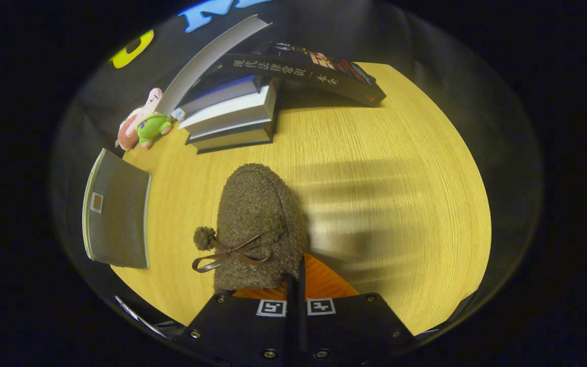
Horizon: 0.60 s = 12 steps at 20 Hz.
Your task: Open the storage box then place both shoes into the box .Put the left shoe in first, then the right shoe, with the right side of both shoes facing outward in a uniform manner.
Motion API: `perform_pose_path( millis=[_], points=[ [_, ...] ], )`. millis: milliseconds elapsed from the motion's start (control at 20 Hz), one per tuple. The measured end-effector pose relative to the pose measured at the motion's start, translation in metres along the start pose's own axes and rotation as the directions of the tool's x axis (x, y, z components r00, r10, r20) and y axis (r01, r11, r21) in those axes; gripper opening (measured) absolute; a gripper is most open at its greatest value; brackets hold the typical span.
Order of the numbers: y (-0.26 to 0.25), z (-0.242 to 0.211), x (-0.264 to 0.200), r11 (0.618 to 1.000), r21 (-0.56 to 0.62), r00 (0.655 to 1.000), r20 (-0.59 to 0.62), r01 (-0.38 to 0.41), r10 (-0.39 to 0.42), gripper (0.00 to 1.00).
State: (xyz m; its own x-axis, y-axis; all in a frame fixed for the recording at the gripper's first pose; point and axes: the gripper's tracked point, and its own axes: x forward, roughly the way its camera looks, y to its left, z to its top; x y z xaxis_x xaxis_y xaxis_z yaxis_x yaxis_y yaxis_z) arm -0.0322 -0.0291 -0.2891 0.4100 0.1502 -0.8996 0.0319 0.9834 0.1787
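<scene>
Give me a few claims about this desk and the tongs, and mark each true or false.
1. The tongs are pinched onto the fuzzy brown shoe. True: the fingers are closed together on its edge.
2. The shoe has a bow and a pom-pom. True.
3. The books lie beyond the shoe on the wooden table. True.
4. The plush toy sits inside the shoe. False: it sits beside the books.
5. The shoe is red and shiny. False: it is brown and woolly.

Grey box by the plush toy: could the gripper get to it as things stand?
Probably not freely: the gripper has its fingers shut on the brown shoe, which juts ahead of them. The grey box lies aside, with bare table around.
</scene>
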Motion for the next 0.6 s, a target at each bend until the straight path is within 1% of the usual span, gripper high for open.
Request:
perform_pose_path(
  millis=[200,350,500,600],
  points=[
    [0.048,0.024,-0.025,0.999,-0.023,0.997,0.058,-0.043,0.044,0.01],
    [0.081,0.037,-0.039,0.996,-0.065,0.993,0.101,-0.054,0.061,0.01],
    [0.130,0.046,-0.051,0.992,-0.056,0.987,0.105,-0.115,0.121,0.01],
    [0.165,0.056,-0.061,0.986,-0.081,0.980,0.122,-0.147,0.156,0.01]
  ],
)
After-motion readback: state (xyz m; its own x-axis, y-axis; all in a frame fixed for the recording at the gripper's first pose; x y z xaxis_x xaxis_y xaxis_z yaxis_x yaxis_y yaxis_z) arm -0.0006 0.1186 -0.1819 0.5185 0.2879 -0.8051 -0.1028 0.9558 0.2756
